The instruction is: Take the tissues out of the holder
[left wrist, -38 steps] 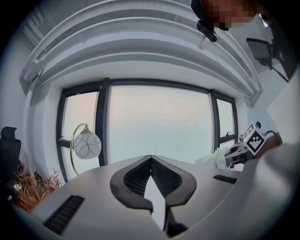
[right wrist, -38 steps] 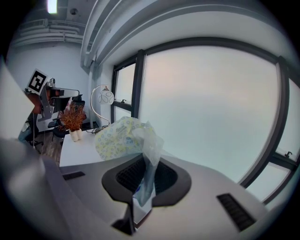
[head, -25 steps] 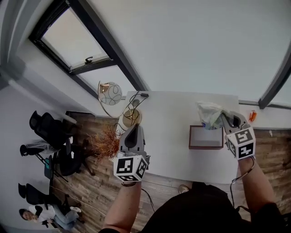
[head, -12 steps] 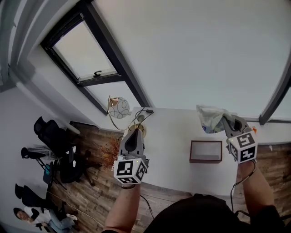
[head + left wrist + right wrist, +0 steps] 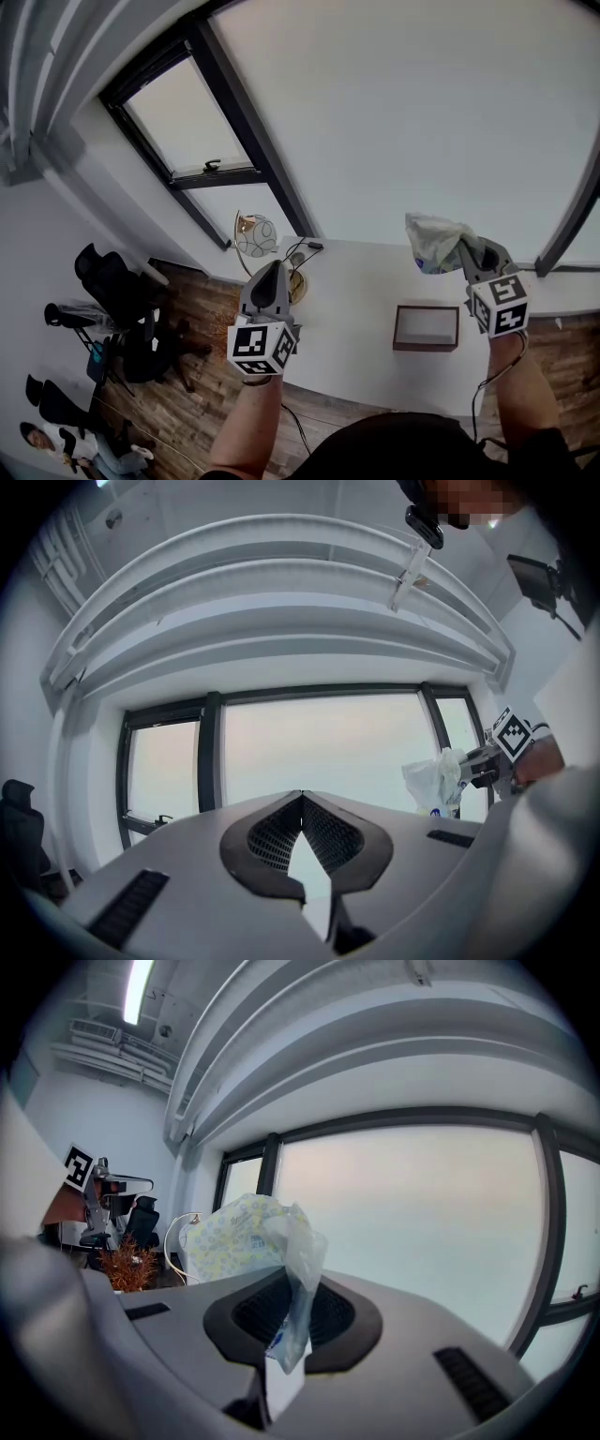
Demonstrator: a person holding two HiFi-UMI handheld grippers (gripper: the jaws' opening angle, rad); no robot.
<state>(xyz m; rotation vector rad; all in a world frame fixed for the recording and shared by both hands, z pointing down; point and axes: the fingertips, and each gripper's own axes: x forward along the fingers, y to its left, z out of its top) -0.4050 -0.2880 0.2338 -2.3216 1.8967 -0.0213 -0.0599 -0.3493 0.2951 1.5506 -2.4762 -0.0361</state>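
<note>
Plastic-wrapped tissue pack [image 5: 433,244] hangs pinched in the right gripper [image 5: 461,247], at 12 o'clock from the brown holder [image 5: 427,347], well apart; left gripper [image 5: 271,272] is closed, empty.

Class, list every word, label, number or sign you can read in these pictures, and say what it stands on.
None can be read.
On the tissue pack in the right gripper: small print and a blue mark, too blurred to read.
On the marker cubes: black-and-white square patterns only, no words.
</note>
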